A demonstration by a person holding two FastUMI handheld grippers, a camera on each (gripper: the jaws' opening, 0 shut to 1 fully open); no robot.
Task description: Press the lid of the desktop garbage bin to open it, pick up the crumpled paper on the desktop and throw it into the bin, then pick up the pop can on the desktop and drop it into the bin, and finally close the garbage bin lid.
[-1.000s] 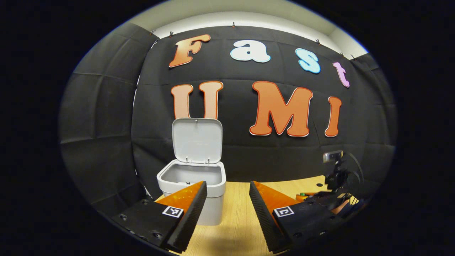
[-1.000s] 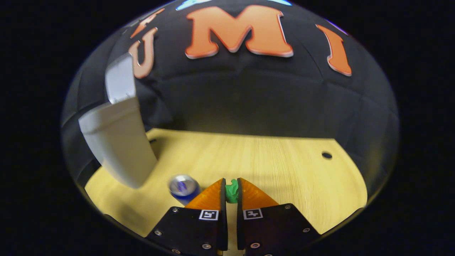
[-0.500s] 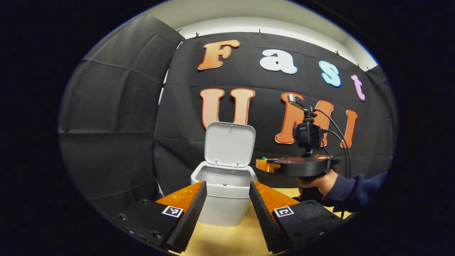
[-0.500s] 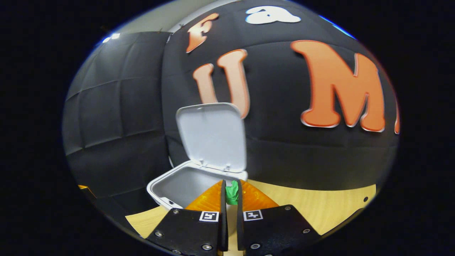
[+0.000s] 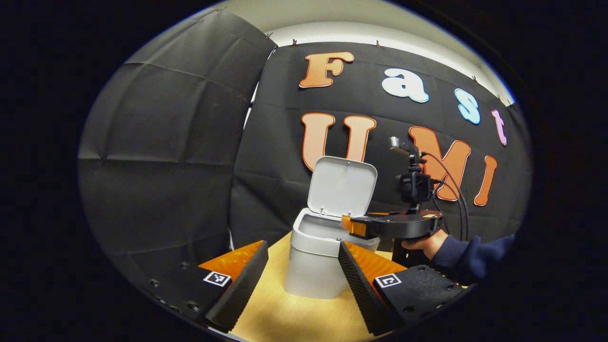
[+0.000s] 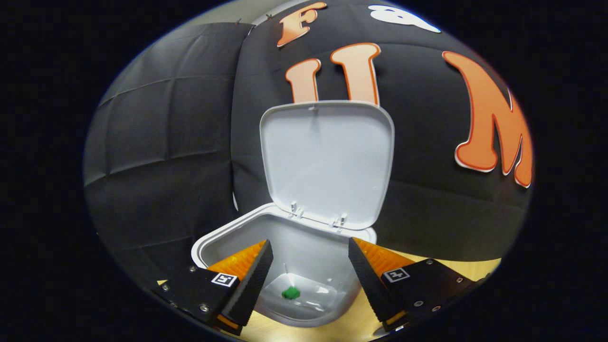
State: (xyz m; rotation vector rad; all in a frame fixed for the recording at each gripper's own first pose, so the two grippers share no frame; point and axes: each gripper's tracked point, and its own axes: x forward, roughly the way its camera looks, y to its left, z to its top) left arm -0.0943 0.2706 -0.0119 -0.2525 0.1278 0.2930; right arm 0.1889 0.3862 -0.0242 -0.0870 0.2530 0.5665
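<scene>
The white bin point(image 5: 316, 259) stands on the wooden table with its lid point(image 5: 341, 187) up. My left gripper point(image 5: 304, 266) hangs open in front of it, nothing between its fingers. The right gripper point(image 5: 349, 225), held by a hand in a dark sleeve, hovers over the bin's right rim in the left gripper view. In the right gripper view, my right gripper point(image 6: 308, 263) is open above the bin's mouth point(image 6: 228, 237), and the green crumpled paper point(image 6: 290, 292) lies on the bin's floor. The raised lid point(image 6: 327, 161) stands just behind.
The wooden tabletop point(image 5: 294, 318) runs under and in front of the bin. Black cloth walls close off the back and left. The person's hand and sleeve point(image 5: 456, 249) reach in from the right.
The right gripper carried the green paper from the table over the bin, opened, and the paper dropped inside. My left gripper swung left, so the bin now sits to its right.
</scene>
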